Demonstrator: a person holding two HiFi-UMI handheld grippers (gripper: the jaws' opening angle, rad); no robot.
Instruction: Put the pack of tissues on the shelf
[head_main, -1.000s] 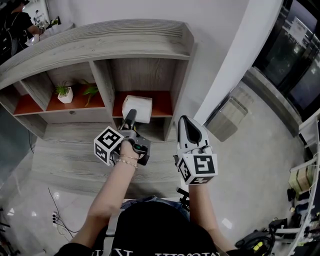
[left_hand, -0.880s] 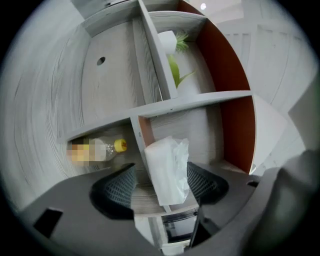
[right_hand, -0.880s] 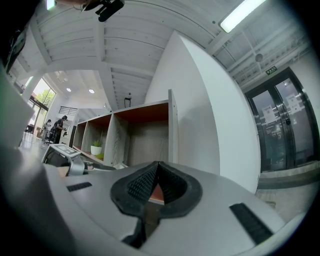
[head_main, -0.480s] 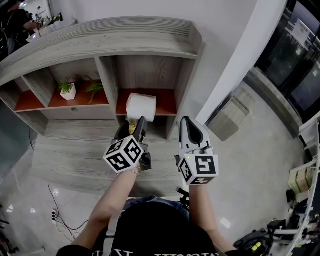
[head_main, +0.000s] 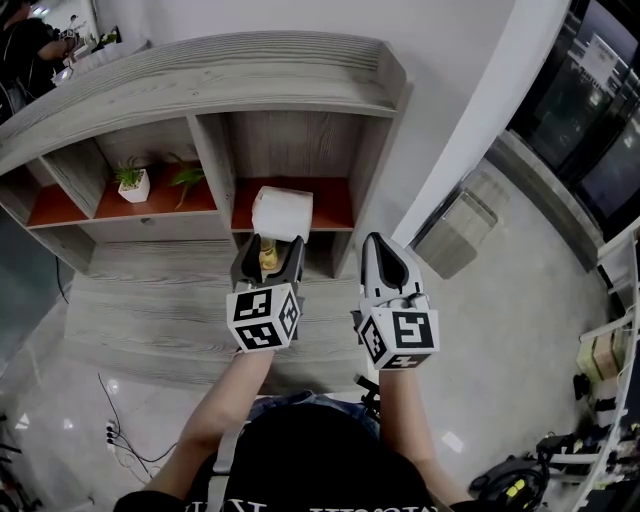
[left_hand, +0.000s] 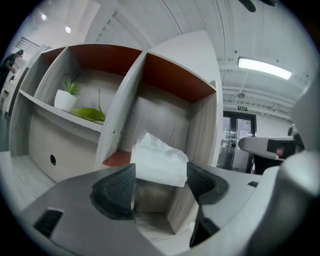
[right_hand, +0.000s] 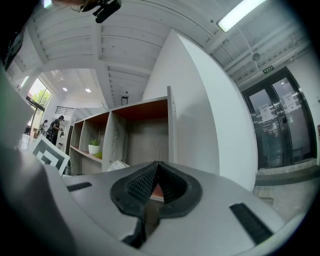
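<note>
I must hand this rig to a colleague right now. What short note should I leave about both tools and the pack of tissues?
Left tool: open, jaws have just been opening, nothing gripped between them.
Right tool: shut, empty, beside the left one.
Pack of tissues: on the red board of the shelf, right compartment, just ahead of the left tool.
Done: pack placed and released.
Left: probably only drawing the left tool back.

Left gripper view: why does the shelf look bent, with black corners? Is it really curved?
Left gripper view: a wide lens bows the shelf and darkens the corners; the ceiling lamp glares. Head view: the same shelf shows nearly straight boards, so it isn't curved; lamps glint off the glossy floor.
</note>
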